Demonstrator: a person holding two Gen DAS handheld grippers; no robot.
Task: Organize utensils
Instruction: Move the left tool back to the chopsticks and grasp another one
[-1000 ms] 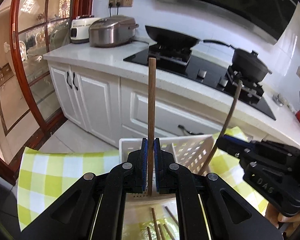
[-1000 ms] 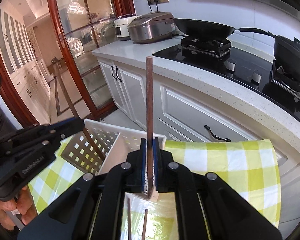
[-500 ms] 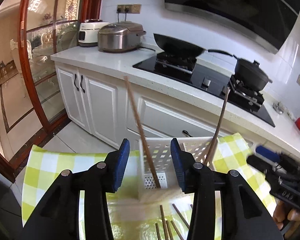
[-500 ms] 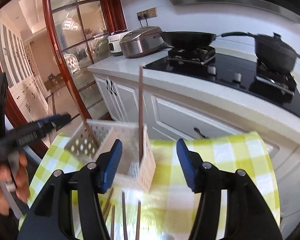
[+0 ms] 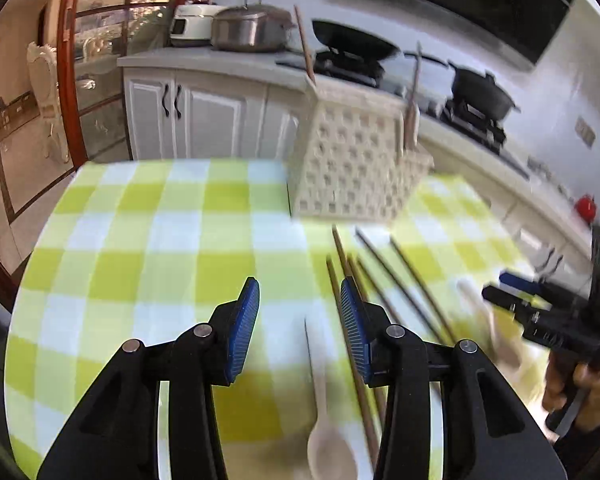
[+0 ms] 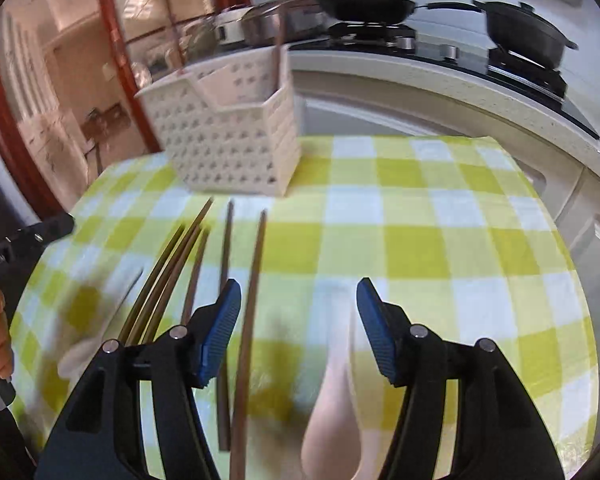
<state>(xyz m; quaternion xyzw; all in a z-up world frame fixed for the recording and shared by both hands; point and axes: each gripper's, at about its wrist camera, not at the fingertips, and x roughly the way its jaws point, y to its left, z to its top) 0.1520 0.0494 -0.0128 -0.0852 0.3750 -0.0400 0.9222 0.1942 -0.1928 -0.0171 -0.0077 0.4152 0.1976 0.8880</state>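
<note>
Scene: a table under a green-and-white checked cloth (image 5: 148, 240), with a kitchen counter and hob behind it; both views are blurred by motion.
Holder: a white perforated utensil basket (image 5: 356, 168) stands at the far side of the cloth, with an inner divider visible from the right wrist view.
Done so far: two chopsticks stand in the basket, one leaning at its left corner (image 5: 305, 50) and one at its right side (image 5: 414, 92); each sat in a gripper a second ago, so both count as placed.
Left to do: a loose group of chopsticks (image 6: 188, 264) lies on the cloth in front of the basket, roughly side by side and pointing toward it; at least five are countable, though blur makes the exact number uncertain.
Spoons: a pale spoon (image 5: 326, 412) lies bowl-near under the left gripper, and a second pale spoon (image 6: 336, 396) under the right one; neither is in the basket.
Left gripper (image 5: 299, 330): jaws parted and empty, having just been opening; it hangs low over the cloth with the first spoon's handle and one chopstick showing between the pads, untouched.
Right gripper (image 6: 299, 330): jaws wide and empty, likewise just opened; a long chopstick (image 6: 250, 320) and the second spoon's handle lie in the gap below it, not gripped.
Progress, as a judgement: early to middle; two items sorted, most of the pile outstanding.
Likely next step: each gripper closes on one piece beneath it.
</note>
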